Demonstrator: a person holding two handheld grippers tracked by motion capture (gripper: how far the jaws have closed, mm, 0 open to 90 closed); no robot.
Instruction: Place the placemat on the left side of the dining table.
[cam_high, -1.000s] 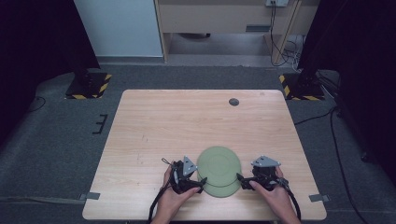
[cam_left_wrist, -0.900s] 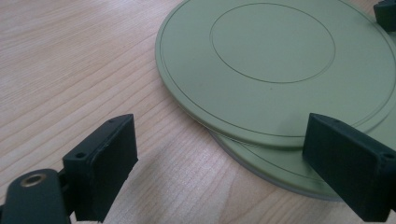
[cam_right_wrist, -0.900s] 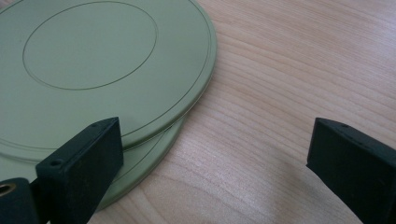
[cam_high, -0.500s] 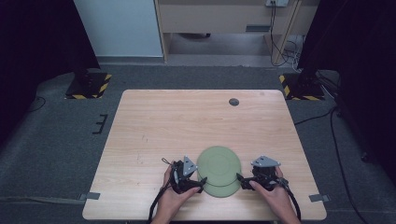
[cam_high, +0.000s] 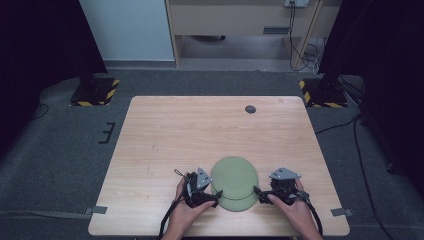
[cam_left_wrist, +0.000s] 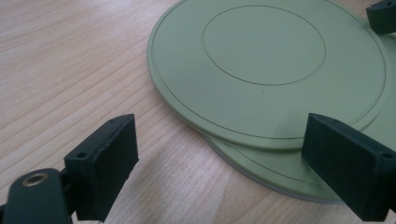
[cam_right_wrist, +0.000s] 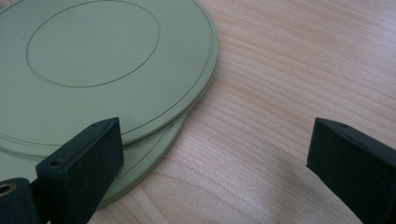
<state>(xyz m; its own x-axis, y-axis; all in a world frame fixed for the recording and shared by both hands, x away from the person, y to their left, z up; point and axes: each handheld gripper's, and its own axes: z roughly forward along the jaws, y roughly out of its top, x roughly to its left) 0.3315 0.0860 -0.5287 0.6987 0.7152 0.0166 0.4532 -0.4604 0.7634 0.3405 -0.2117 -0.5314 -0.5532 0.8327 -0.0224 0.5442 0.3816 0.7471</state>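
Two green plates sit stacked near the front edge of the wooden worktop (cam_high: 165, 135), the upper plate (cam_high: 234, 175) shifted a touch farther back so the lower plate (cam_high: 240, 204) peeks out along the near side. The left tongs (cam_high: 216, 196) sit at the stack's left rim, jaws spread wide; in the left gripper view one jaw stands over bare wood and the other hovers by the edge of the lower plate (cam_left_wrist: 280, 175), nothing pinched between them. The upper plate (cam_left_wrist: 271, 65) fills the ground beyond, its raised ring plain to see. Over on the right, the right tongs (cam_high: 259, 194) point in at the stack's right rim, also spread wide. The right gripper view shows one jaw just at the rim of the upper plate (cam_right_wrist: 102, 65), the other well out over open wood. A small dark disc (cam_high: 250, 109) lies far back on the worktop, well apart from everything.
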